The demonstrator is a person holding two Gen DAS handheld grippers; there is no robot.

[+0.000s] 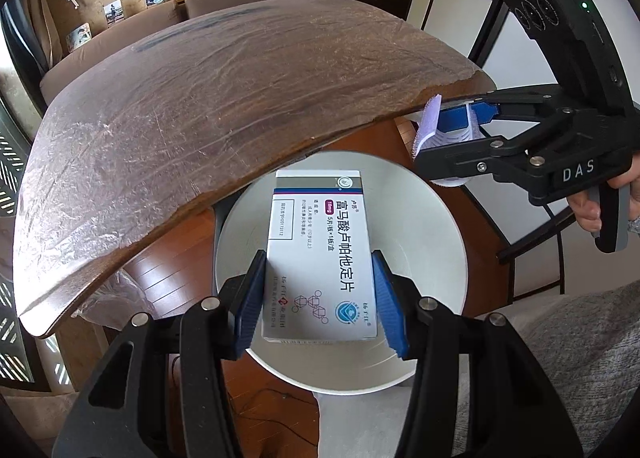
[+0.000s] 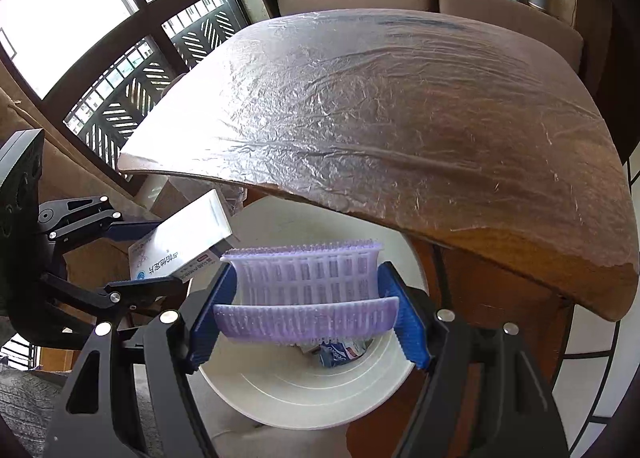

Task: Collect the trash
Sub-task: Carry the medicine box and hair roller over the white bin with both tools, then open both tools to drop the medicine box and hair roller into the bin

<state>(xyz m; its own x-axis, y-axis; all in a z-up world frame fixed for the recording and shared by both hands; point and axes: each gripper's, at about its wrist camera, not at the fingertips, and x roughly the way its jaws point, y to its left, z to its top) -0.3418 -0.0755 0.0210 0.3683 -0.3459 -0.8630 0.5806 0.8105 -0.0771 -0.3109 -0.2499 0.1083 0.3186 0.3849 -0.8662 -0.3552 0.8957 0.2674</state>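
Holding the medicine box [image 1: 320, 254] in the left claw [image 1: 320, 298], pads clamped on its long sides, long axis 12–6, directly over the white bin [image 1: 432, 242]. Right wrist view: right claw [image 2: 306, 308] pinches the purple mesh piece [image 2: 304, 282] crosswise, bin mouth [image 2: 304, 402] at 6, box at 9.

Bright daylight from window [image 2: 60, 18]; sharp focus; fisheye edges.
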